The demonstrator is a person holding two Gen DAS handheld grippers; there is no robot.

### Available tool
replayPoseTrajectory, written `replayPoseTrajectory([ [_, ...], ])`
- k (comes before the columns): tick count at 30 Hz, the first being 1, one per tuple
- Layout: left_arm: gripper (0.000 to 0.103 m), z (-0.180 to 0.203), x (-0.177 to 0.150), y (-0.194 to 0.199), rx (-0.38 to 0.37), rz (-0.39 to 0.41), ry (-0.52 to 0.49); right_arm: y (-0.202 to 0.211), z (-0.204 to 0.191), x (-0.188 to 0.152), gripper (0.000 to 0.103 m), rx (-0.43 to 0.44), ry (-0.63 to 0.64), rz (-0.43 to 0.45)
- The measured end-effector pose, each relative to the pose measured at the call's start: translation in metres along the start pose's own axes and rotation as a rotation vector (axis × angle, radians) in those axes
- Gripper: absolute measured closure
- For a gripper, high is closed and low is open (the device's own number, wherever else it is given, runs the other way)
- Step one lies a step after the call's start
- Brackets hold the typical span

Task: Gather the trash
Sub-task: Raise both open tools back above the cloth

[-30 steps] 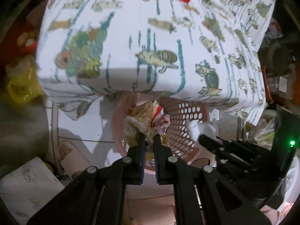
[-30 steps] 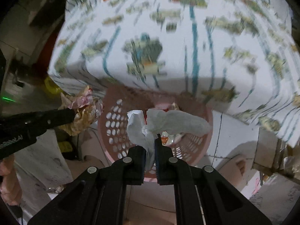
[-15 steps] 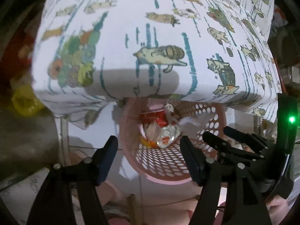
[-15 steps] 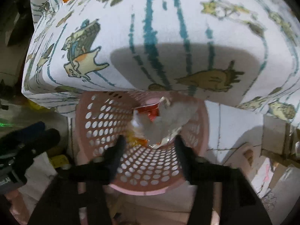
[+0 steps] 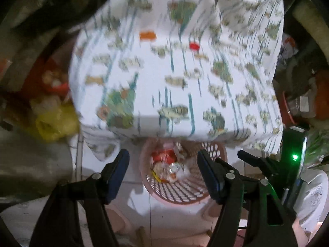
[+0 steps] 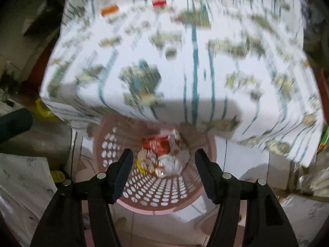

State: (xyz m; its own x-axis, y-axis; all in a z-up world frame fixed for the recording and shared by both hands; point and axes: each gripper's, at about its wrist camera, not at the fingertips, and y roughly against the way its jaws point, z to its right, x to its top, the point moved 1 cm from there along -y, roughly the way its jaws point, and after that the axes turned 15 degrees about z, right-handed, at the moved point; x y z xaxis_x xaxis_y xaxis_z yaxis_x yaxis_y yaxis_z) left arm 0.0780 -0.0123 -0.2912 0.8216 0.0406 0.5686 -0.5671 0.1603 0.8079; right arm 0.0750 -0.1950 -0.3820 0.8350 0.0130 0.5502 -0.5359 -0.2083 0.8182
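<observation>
**Trash down in the pink basket, two small bits left on the table**

Trash (image 6: 162, 156) piled at the bottom of the pink basket (image 6: 156, 203): red wrapper, crumpled paper, something shiny, a yellow scrap. Basket standing on the pale floor, its far rim tucked under the hanging edge of the patterned tablecloth (image 6: 185, 72). Same pile in the left view (image 5: 170, 164), same basket (image 5: 181, 195).

Left gripper (image 5: 163, 173) spread wide, nothing between its fingers, poised above the basket mouth. Right gripper (image 6: 162, 171) likewise wide and empty, also over the basket, and visible at the right of the left view (image 5: 267, 168), close beside its partner.

Up on the table, near the far edge: an orange scrap (image 5: 147, 35) and a red cap (image 5: 194, 46), well apart from the basket. Likely the next things to fetch, though blurred, so hard to say what exactly.

Risks from here:
- Crowding. Both tools close over one basket; a careless swing toward the table could knock one against the other.
- Snagging. Cloth hanging right over the rim; a finger catching it on the way up could drag cloth and scraps off the table.
- Poor pinch. Small flat bits on soft cloth; closing too low could gather fabric rather than the scrap.
- Tipping. A light basket, easily nudged over by a low pass, spilling the pile.
</observation>
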Motion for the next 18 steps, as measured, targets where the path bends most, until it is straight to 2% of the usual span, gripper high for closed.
replayPoseTrajectory([
  [2, 0.037, -0.005, 0.007, 0.014, -0.033, 0.039, 0.029, 0.018, -0.003, 0.010, 0.039, 0.003, 0.021, 0.064],
  [5, 0.036, -0.007, 0.014, 0.030, -0.001, 0.123, 0.002, 0.040, -0.009, 0.023, 0.039, -0.008, 0.059, 0.154],
  [7, 0.032, -0.008, 0.019, 0.040, 0.000, 0.155, 0.004, 0.051, -0.012, 0.030, 0.038, -0.016, 0.072, 0.200],
  [10, 0.027, -0.009, 0.021, 0.049, -0.007, 0.190, 0.007, 0.064, -0.012, 0.037, 0.032, -0.016, 0.049, 0.257],
  [12, 0.013, -0.009, 0.021, 0.057, 0.015, 0.231, -0.005, 0.072, -0.010, 0.043, 0.032, -0.012, 0.028, 0.279],
  [14, 0.012, -0.011, 0.025, 0.067, 0.012, 0.272, 0.011, 0.077, -0.010, 0.044, 0.031, -0.015, 0.019, 0.299],
  [18, 0.011, -0.011, 0.035, 0.081, -0.003, 0.337, 0.012, 0.089, -0.012, 0.056, 0.018, -0.027, 0.042, 0.369],
])
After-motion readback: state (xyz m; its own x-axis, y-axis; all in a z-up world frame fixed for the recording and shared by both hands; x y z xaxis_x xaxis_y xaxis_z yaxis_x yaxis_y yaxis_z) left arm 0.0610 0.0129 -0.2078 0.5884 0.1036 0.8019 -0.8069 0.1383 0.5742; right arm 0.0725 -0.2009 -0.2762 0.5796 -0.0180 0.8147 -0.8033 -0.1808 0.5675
